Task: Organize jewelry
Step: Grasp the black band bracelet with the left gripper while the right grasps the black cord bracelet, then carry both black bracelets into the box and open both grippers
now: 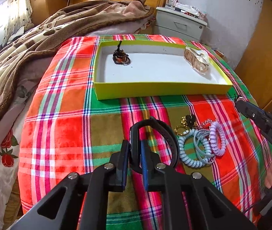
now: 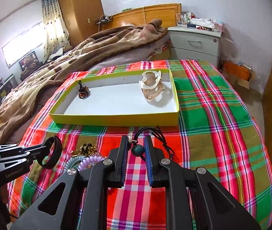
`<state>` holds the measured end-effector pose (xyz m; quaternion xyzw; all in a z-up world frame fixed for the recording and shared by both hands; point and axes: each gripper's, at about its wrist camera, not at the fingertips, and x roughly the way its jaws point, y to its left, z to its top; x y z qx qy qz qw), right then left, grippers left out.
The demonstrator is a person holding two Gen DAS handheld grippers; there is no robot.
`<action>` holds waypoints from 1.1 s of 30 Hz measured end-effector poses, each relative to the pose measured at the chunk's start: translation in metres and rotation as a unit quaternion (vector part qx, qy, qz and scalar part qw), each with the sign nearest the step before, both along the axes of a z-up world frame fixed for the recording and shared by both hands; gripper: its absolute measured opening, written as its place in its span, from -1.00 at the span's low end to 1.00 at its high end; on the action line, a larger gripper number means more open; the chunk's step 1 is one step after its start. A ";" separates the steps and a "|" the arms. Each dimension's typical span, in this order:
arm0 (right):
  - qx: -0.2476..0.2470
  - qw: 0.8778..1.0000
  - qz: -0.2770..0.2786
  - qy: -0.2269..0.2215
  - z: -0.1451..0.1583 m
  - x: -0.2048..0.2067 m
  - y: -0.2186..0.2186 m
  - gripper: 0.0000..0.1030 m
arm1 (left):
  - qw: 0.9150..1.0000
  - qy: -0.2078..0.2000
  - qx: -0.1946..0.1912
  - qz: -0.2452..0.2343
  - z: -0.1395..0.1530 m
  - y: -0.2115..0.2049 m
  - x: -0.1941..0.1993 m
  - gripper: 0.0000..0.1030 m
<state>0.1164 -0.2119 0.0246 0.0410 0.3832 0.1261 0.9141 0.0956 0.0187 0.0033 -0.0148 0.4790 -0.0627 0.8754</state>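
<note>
Black left gripper [image 1: 135, 153], blue-padded fingers [image 1: 144, 164], silver screws.

The right gripper [image 1: 240, 100] is cut off by the right edge, and small clutter on the far nightstand [image 2: 195, 38] is unreadable.

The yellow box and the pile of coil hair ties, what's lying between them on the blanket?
Nothing: in the left wrist view, only bare plaid blanket runs from the box to the hair ties.
</note>
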 end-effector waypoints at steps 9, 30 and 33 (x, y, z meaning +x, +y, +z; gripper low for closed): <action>-0.006 1.000 0.007 -0.012 0.012 0.011 0.011 -0.66 | 1.000 -0.022 -0.004 0.004 0.018 0.008 0.013 -0.75; -0.017 0.999 0.040 -0.009 0.025 0.104 0.046 -0.66 | 0.998 -0.046 -0.005 0.030 0.034 0.027 0.081 -0.75; -0.018 0.999 0.050 0.004 0.019 0.119 0.052 -0.67 | 0.999 -0.040 -0.004 0.028 0.031 0.026 0.092 -0.75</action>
